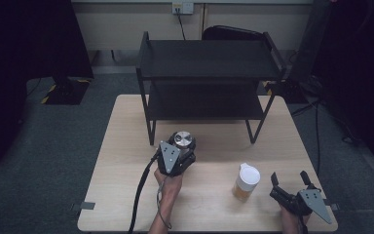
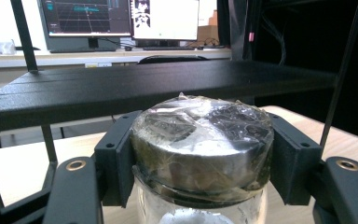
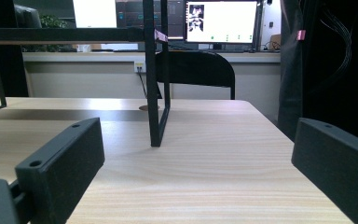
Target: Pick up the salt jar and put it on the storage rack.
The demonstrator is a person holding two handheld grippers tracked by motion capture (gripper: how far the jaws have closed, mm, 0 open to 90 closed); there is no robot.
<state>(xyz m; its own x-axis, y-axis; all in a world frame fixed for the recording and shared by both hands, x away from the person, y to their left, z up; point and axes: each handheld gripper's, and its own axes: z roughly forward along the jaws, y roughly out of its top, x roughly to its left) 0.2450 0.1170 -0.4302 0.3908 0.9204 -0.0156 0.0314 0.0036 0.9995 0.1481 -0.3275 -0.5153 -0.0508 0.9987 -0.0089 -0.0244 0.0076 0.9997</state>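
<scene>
My left gripper (image 1: 182, 146) is shut on a glass jar with a silver metal lid (image 1: 184, 139), holding it just in front of the black two-tier rack (image 1: 209, 66). In the left gripper view both black pads clamp the shiny, plastic-wrapped lid (image 2: 203, 140), and the rack's lower shelf (image 2: 168, 86) runs level just beyond it. My right gripper (image 1: 289, 183) rests near the table's front right corner with its jaws wide apart and nothing between them (image 3: 196, 158). A white-lidded cup of amber liquid (image 1: 246, 182) stands on the table to the left of the right gripper.
The light wooden table (image 1: 126, 161) carries the rack at its far half. A rack leg (image 3: 156, 93) stands ahead in the right gripper view. A black chair (image 3: 200, 70), monitors and a wall socket lie beyond the table. A black cable (image 1: 139, 195) trails from the left gripper.
</scene>
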